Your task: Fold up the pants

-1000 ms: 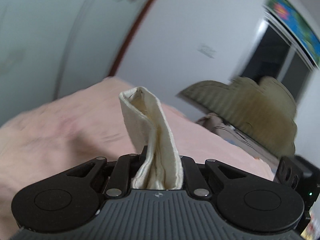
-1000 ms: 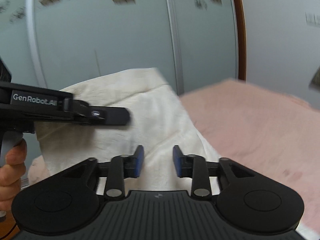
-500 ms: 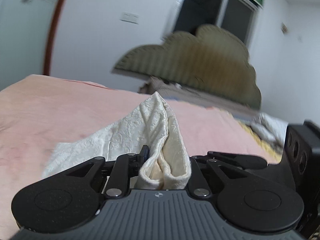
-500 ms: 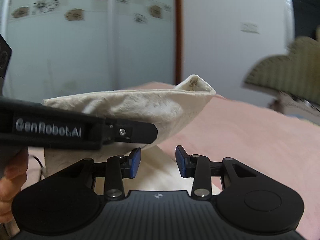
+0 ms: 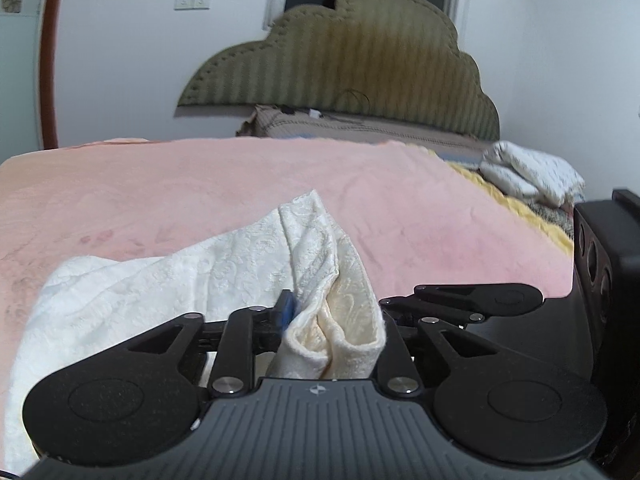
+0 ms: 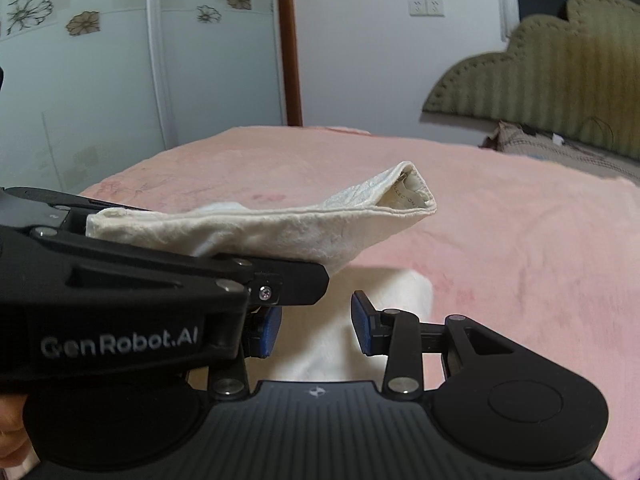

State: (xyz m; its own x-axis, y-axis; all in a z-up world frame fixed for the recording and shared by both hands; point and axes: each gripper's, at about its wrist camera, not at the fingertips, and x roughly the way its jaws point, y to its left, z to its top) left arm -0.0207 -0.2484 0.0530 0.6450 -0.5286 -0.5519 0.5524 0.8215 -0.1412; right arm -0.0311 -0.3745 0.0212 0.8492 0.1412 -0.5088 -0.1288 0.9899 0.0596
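we see the cream pants (image 5: 248, 264) bunched between our left gripper (image 5: 332, 320) fingers, whose jaws have just been opening, the rest draped on the pink bed (image 5: 200, 192) near its close edge. our right gripper (image 6: 314, 322) stands narrowly parted, empty, just above the cloth.

Pants (image 5: 224, 276) on bed (image 5: 420, 208), headboard (image 5: 360, 68) behind.
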